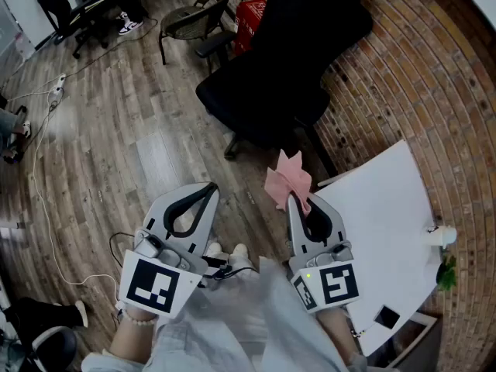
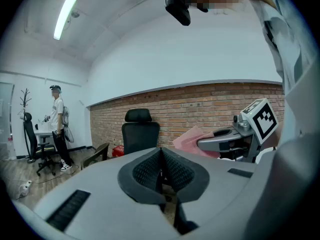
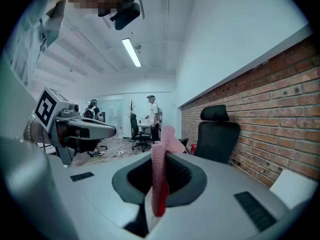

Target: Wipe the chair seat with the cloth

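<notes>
Right tool [image 1: 298, 198]: clamped on the cloth [image 1: 287, 178], whose pink folds stand up past the tips.
Left tool [image 1: 206, 191]: jaws together with nothing between them, level with the right tool and just beside it.
Worktop [image 1: 387, 231]: white, close on the right tool's right.
Chair seat [image 1: 256, 103]: ahead of both tools and well apart from them, a little left of the right tool's line.
Step, as I judge it: bring the cloth forward and down onto the seat.
Doing it well: grip firmly and tilt so that loose cloth, not the jaw tips, meets the seat. Use overlapping strokes, since the chair may swivel.

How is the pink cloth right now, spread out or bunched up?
Bunched up. The cloth is a crumpled wad pinched between the jaws of the right gripper, not laid on the chair seat.
</notes>
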`<state>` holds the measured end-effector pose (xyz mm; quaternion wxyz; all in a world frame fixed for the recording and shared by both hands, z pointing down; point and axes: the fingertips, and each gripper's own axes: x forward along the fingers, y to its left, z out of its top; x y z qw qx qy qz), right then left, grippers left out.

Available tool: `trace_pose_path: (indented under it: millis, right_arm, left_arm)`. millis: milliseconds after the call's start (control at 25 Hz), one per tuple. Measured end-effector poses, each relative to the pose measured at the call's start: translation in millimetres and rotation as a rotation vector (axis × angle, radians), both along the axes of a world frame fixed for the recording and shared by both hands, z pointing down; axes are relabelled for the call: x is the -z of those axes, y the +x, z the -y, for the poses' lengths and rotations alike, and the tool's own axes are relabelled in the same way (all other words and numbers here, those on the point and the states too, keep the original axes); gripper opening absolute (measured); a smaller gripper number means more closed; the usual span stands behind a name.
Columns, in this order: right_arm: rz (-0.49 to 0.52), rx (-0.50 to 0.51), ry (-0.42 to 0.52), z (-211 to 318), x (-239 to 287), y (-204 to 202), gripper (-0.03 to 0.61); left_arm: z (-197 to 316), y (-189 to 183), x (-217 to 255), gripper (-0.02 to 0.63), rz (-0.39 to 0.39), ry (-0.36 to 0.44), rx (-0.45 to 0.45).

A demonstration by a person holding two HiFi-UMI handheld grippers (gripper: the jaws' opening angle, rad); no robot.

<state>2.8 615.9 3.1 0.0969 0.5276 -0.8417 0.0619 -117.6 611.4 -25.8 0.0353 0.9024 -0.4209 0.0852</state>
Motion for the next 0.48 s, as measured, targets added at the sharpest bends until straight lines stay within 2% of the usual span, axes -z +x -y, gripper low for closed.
trace_pose_path:
  millis: [480]
  right_arm:
    - [-0.004,0.012,-0.010,2.5,-5.4,-4.7,0.054]
  left_arm:
    - [3.6,-0.8,-3.1,0.018,0.009,-0.001,0.000]
